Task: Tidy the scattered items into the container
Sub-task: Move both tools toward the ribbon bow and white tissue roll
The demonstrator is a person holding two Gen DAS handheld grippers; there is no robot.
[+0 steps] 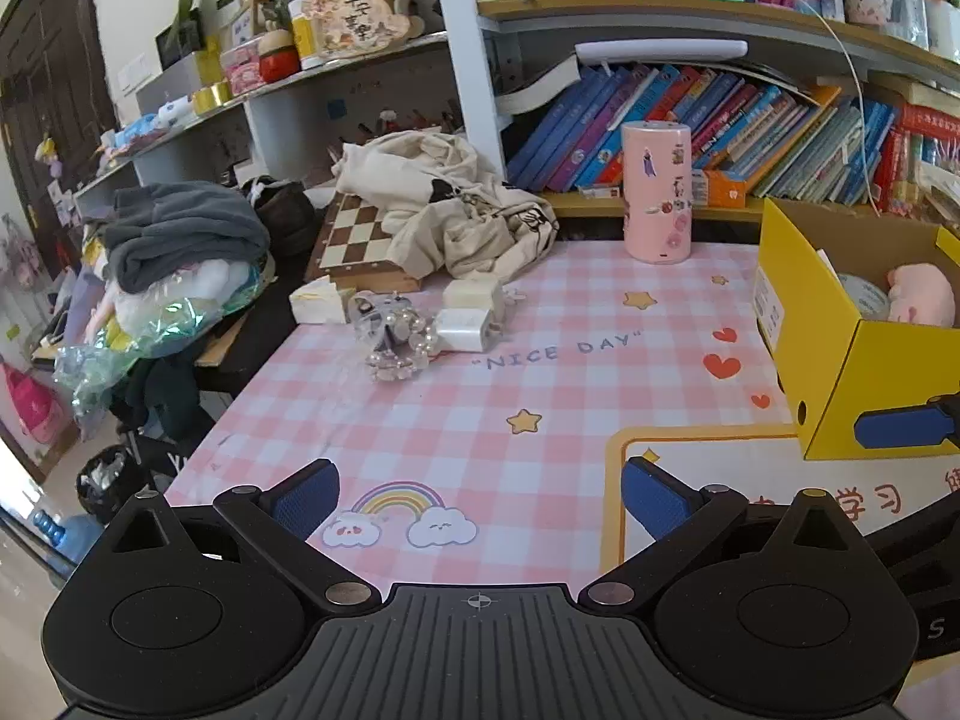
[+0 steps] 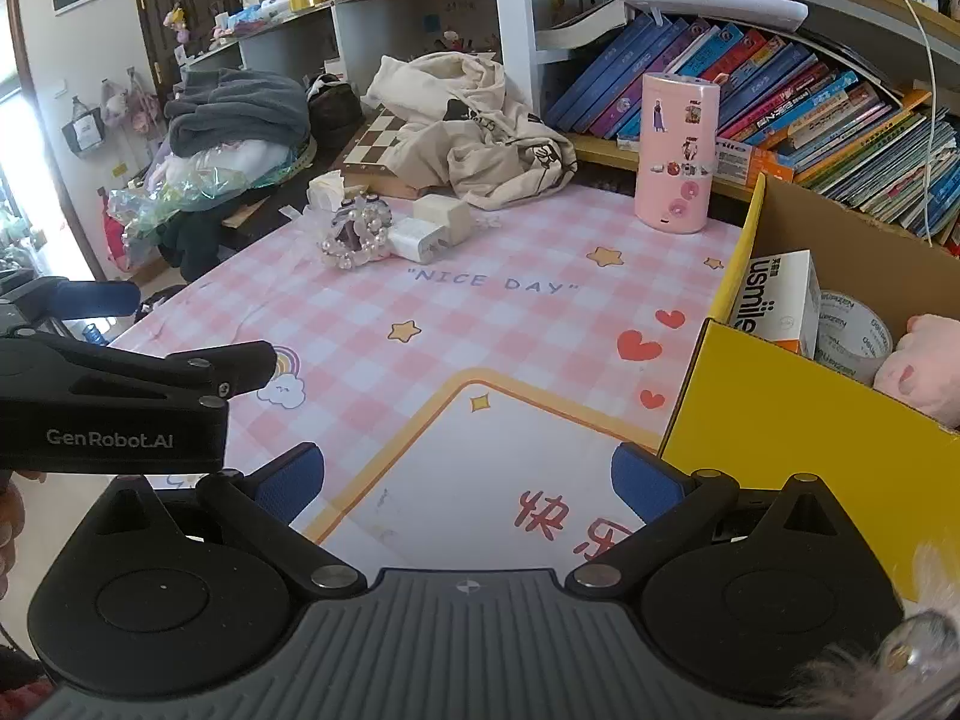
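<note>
Container: yellow cardboard box [image 2: 780,420], desk's right edge; holds a white carton, tape roll, pink plush. Outstanding: 2 white plug-in chargers [image 1: 471,312] and a pearl-bead bundle [image 1: 396,339], clustered far-left on the pink checked mat [image 1: 540,396]. Left gripper [image 1: 477,498]: spread, empty. Right gripper [image 2: 468,480]: spread, empty. Step, judged: between picks. Next: reach the cluster, pinch 1 item.

A home, most likely a child's study corner. A desk with a pink checked mat [image 1: 456,420] printed with stars, hearts and a rainbow stands under shelves [image 1: 690,18] crowded with picture books [image 1: 750,132], toys and a bunny ornament [image 1: 357,0]. Folded clothes [image 1: 186,228], a chessboard [image 1: 354,240] and a cloth bag [image 1: 456,204] are piled at the desk's far side.
</note>
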